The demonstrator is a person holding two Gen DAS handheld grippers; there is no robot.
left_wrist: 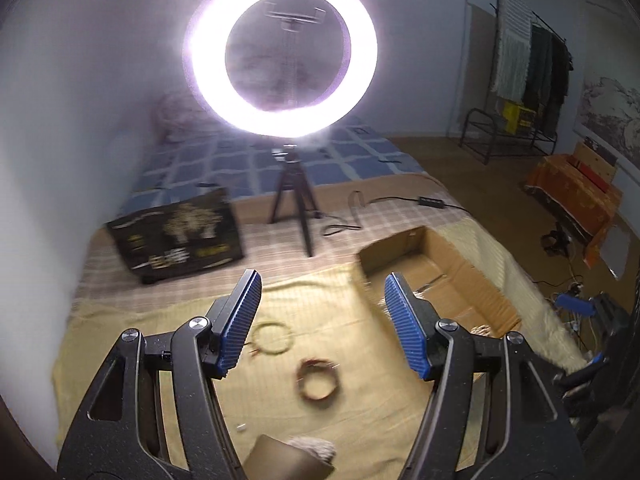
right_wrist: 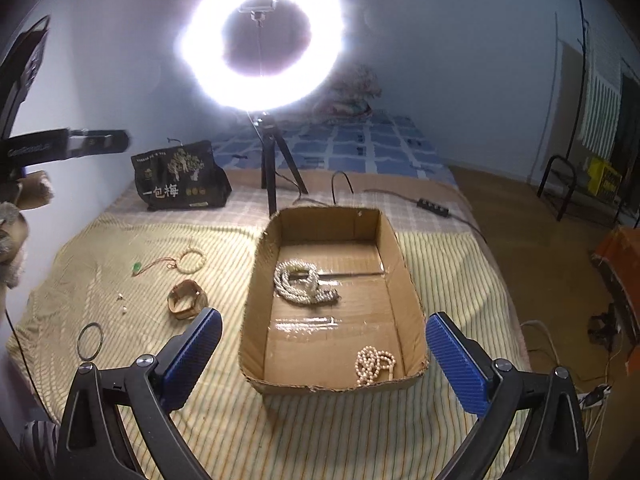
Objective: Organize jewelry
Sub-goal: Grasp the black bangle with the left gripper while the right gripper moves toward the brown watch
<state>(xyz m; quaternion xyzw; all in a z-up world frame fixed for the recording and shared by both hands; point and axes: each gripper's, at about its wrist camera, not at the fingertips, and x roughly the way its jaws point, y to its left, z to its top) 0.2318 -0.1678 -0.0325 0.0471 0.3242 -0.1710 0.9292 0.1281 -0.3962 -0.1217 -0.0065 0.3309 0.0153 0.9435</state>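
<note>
On the yellow striped blanket (right_wrist: 224, 420) covering the bed, the loose jewelry lies left of the cardboard box (right_wrist: 256, 280). Farthest left is a thin dark ring (right_wrist: 90, 341), then two tiny pale bits (right_wrist: 122, 304), a green bead on a red cord (right_wrist: 137, 267), a pale bead bracelet (right_wrist: 192, 261) and, nearer, a wide brown bangle (right_wrist: 186, 300). Behind them stands a black bag (right_wrist: 180, 176). The left hand-held gripper (left_wrist: 324, 324) hangs over the blanket with its jaws apart and nothing between them; below it lie the bangle (left_wrist: 318, 380) and the bracelet (left_wrist: 274, 338), both blurred. In the box, a white rope necklace (right_wrist: 300, 284) lies mid-floor and a pink pearl strand (right_wrist: 374, 364) sits in the near right corner. The right hand-held gripper (right_wrist: 324, 356) is spread wide either side of the box's near end, holding nothing. A lit ring light (right_wrist: 260, 46) on a tripod stands behind the box
</note>
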